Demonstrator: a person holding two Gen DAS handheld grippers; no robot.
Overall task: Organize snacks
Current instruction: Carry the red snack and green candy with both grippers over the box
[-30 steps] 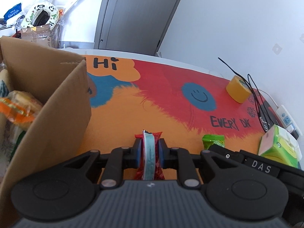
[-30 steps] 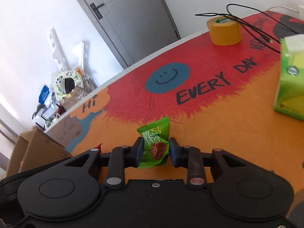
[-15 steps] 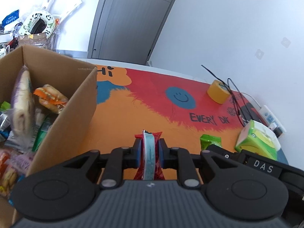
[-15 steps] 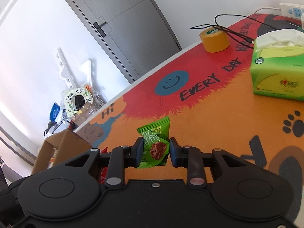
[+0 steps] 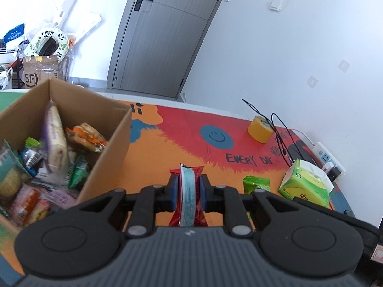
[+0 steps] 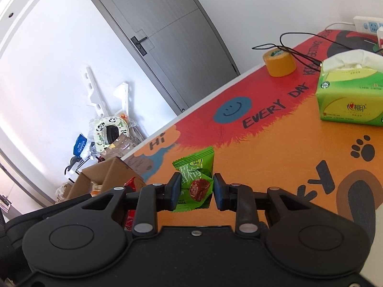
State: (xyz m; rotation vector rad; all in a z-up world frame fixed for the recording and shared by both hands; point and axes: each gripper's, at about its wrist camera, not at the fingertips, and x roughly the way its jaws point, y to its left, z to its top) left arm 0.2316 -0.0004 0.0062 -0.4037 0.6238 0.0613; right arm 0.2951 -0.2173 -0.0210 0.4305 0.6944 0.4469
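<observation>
**Snacks clamped in both grippers beside the open box**

Room lies mostly to the right of the cardboard box (image 5: pixel 105 143): the printed desk (image 5: pixel 167 153) runs bare from the box's right wall out to the tape roll (image 5: pixel 261 129) and the tissue pack (image 5: pixel 305 183), both near the far right edge by the wall. The box stands at the desk's left edge, its top open.

Two grippers, one snack each. The left gripper (image 5: pixel 187 189) is clamped on one red snack packet (image 5: pixel 188 191), held upright in the air just right of the box's right wall. The right gripper (image 6: pixel 195 190) is clamped on one green snack packet (image 6: pixel 195 179), held above the orange part of the desk, well right of the box (image 6: pixel 105 174); from the left wrist view that same packet (image 5: pixel 256 184) shows just right of the red one. One tape roll (image 6: pixel 278 63), one tissue pack (image 6: pixel 349 95), one black cable (image 5: pixel 277 129) looping over the roll.

Inside the box lies a heap of wrapped snacks (image 5: pixel 55 143), too blurred and overlapped to count. The box's near and left sides are cut off in the left wrist view, and the lower ends of both held packets are hidden behind the gripper bodies.
</observation>
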